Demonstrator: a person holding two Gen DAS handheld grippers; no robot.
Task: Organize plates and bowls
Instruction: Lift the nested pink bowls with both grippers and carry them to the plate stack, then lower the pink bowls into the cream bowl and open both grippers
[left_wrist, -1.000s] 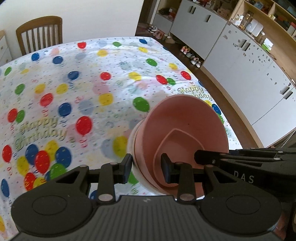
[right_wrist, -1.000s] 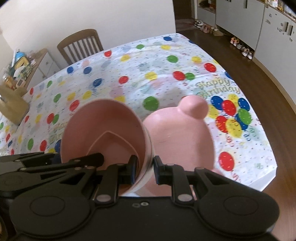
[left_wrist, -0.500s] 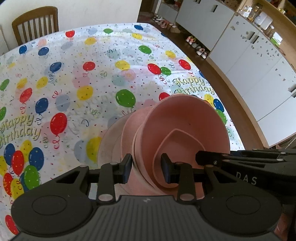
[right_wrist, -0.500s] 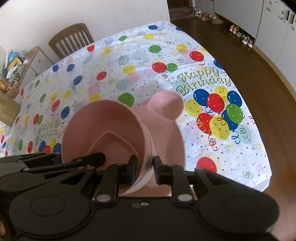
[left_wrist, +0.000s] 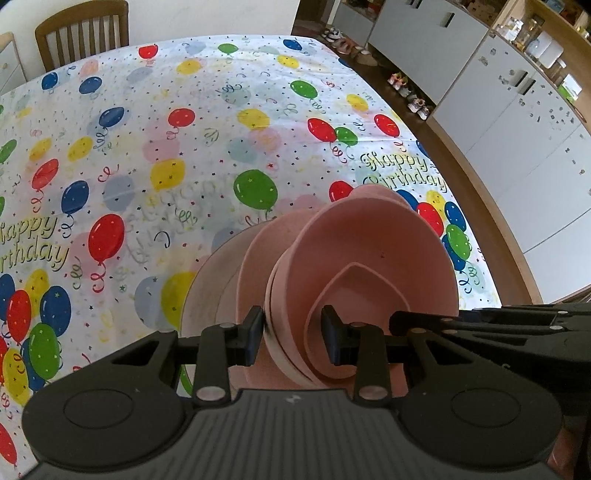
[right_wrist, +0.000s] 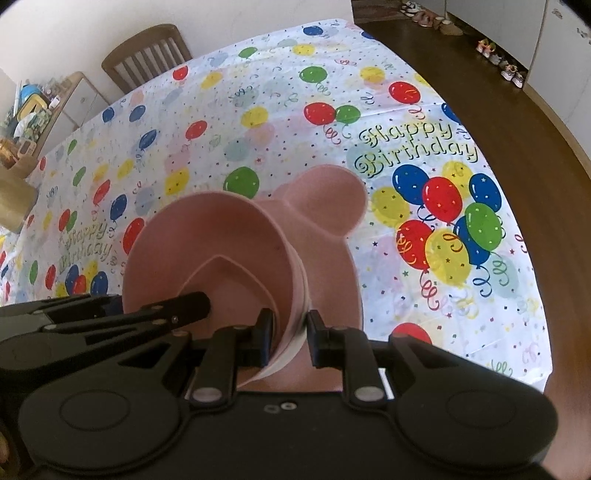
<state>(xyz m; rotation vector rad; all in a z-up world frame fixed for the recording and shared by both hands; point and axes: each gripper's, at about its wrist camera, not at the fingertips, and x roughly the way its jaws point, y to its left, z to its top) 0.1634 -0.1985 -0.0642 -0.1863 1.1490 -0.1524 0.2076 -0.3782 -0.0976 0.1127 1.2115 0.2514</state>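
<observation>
I have both grippers, left (left_wrist: 291, 338) and right (right_wrist: 290, 338), clamped on opposite rims of two nested pink bowls (left_wrist: 369, 273); only the right view shows the plate's (right_wrist: 325, 206) ear.

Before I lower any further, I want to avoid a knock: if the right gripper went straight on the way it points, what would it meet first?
Probably the pink eared plate. The right gripper already clamps the pink bowl stack by its rim; the plate lies just beyond, though the gap between them is unclear.
</observation>
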